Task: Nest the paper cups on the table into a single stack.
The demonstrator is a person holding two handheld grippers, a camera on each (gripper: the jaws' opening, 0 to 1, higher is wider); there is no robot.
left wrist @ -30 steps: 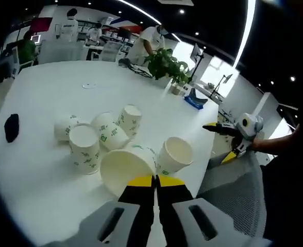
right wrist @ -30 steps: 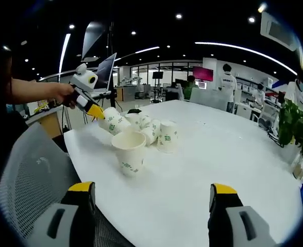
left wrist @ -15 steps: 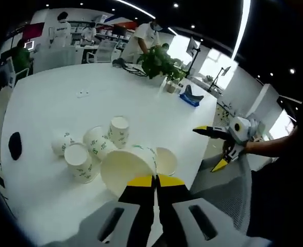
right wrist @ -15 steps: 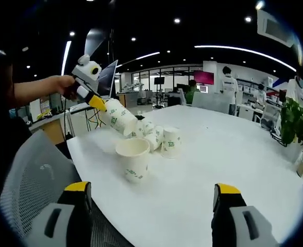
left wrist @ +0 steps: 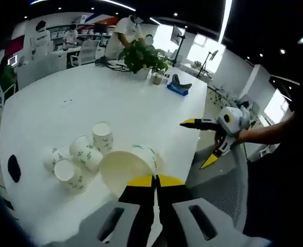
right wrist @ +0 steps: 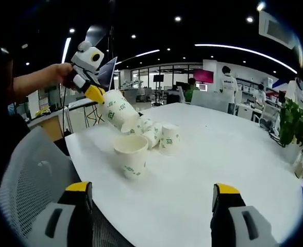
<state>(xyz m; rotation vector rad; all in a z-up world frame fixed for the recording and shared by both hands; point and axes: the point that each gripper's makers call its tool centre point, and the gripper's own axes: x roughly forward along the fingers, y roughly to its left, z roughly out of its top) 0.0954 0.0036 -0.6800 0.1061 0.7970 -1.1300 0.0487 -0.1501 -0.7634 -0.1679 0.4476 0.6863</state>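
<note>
My left gripper (left wrist: 155,180) is shut on the rim of a white paper cup (left wrist: 124,168) with green print, held tilted in the air above the table (left wrist: 115,103). In the right gripper view that left gripper (right wrist: 96,94) carries the held cup (right wrist: 116,109) above one upright cup (right wrist: 132,154) near the table edge. Several more cups (right wrist: 159,135) lie and stand in a cluster behind it, and the same cup cluster (left wrist: 79,157) shows left of the held cup. My right gripper (right wrist: 152,191) is open with nothing between its jaws; it also shows open (left wrist: 200,143) beyond the table edge.
A potted plant (left wrist: 141,56) and a blue object (left wrist: 180,88) stand at the table's far side. A black item (left wrist: 13,169) lies at the left edge. A grey mesh chair (right wrist: 33,170) sits at the near edge. People work at desks behind.
My left gripper has lifted the held cup higher above the table, over the upright cup. The right gripper has stayed open and nearly still.
</note>
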